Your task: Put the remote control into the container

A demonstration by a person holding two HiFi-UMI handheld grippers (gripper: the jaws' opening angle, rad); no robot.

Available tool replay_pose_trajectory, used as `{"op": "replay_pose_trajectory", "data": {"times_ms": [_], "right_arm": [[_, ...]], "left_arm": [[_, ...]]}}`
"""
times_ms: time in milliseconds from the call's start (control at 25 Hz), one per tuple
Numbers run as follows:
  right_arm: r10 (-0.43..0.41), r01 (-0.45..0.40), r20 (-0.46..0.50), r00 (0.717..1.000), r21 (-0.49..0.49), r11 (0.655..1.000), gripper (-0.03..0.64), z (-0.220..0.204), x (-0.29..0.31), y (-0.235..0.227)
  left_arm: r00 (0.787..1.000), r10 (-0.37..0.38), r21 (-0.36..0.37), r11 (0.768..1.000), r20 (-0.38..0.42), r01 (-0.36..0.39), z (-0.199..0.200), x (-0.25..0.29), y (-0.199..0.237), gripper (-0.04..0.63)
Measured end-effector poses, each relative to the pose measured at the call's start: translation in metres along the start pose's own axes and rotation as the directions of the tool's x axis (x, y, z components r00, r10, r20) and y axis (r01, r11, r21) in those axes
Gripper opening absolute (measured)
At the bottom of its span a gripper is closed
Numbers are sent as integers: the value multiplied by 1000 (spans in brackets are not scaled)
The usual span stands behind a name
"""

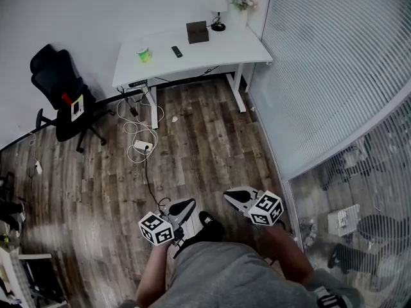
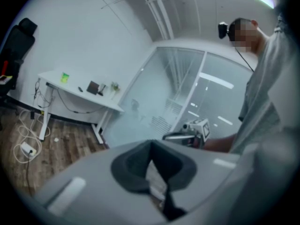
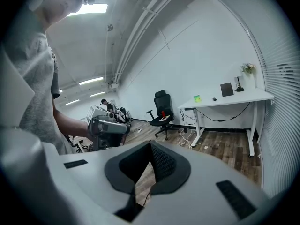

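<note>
While the left tongs (image 1: 184,208) and right tongs (image 1: 233,196) hang pinched together, empty, at 6 o'clock, the remote control (image 1: 176,51) sits on the table (image 1: 232,51) near 12.

Remote control (image 1: 176,51) on desk (image 1: 225,53), between green object (image 1: 144,54), dark box (image 1: 197,31).

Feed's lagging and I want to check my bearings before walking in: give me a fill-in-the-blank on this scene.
The remote control lies on the white ____.
The left gripper and right gripper are both ____, holding nothing.
In the head view, the black office chair stands ____ of the remote control.
Missing: desk; shut; left.
</note>
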State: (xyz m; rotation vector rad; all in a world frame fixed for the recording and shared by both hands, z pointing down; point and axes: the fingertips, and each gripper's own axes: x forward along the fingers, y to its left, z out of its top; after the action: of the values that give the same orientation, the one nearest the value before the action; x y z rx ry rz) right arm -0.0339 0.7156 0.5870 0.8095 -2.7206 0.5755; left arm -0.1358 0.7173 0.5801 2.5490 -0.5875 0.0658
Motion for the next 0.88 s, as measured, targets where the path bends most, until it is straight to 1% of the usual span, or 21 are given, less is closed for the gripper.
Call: {"op": "replay_pose_trajectory", "data": {"times_ms": [480, 720, 880], "right_arm": [[0, 0, -22, 1000, 2, 1000, 17, 27, 22, -41], [-5, 5, -28, 1000, -9, 1000, 17, 44, 33, -60], [-11, 10, -36, 999, -9, 1000, 17, 51, 39, -70]], "left_arm": [[1000, 13, -10, 1000, 17, -12, 32, 19, 38, -3], [1000, 0, 3, 1000, 31, 0, 58, 34, 61, -2], [999, -18, 9, 1000, 30, 17, 66, 42, 69, -2]]}}
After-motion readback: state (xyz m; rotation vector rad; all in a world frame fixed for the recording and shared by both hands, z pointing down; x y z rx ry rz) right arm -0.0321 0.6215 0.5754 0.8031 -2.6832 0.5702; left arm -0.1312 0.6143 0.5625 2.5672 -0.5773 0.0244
